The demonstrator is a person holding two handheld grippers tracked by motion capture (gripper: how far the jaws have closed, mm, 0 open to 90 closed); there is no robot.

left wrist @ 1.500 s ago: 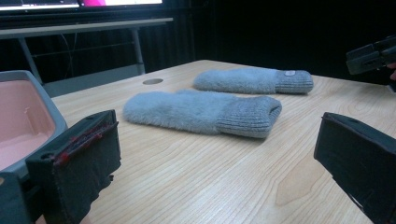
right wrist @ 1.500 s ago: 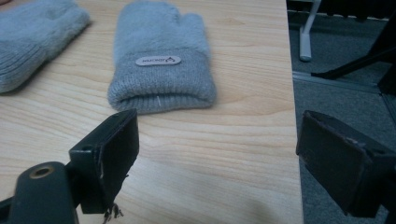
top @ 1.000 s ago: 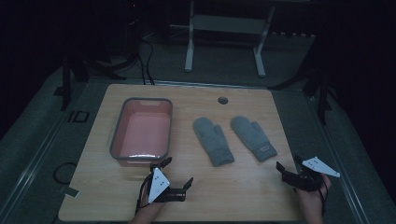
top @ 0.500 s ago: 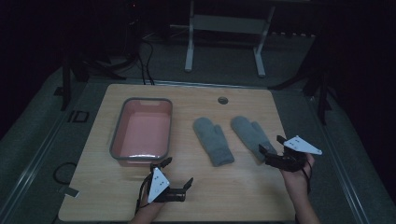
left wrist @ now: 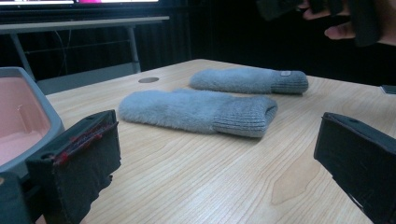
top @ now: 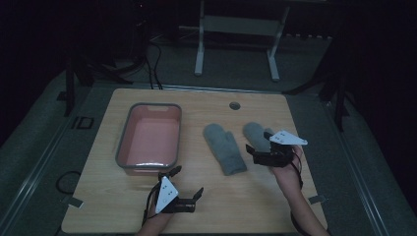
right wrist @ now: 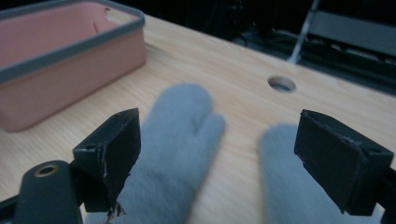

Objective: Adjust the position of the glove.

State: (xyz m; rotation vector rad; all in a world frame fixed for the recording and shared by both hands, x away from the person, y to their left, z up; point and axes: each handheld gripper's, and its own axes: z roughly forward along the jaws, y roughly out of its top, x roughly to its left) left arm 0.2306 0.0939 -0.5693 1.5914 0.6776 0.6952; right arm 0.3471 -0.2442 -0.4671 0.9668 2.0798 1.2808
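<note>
your right tongs [top: 256,152] are moving in from the table's [top: 255,206] right edge and are now hanging over the right mitten [top: 255,132], jaws spread wide and gripping nothing. in the right gripper view the left mitten [right wrist: 173,140] is lying between those jaws' tips, with the right mitten at the lower right. your left tongs [top: 186,186] are staying put near the front edge, also spread and empty, just in front of the pink bin [top: 150,137]. both mittens are lying flat side by side in the middle of the table, right of the bin. that reach is suggesting a pickup of the right mitten is starting, probably for the bin.
</note>
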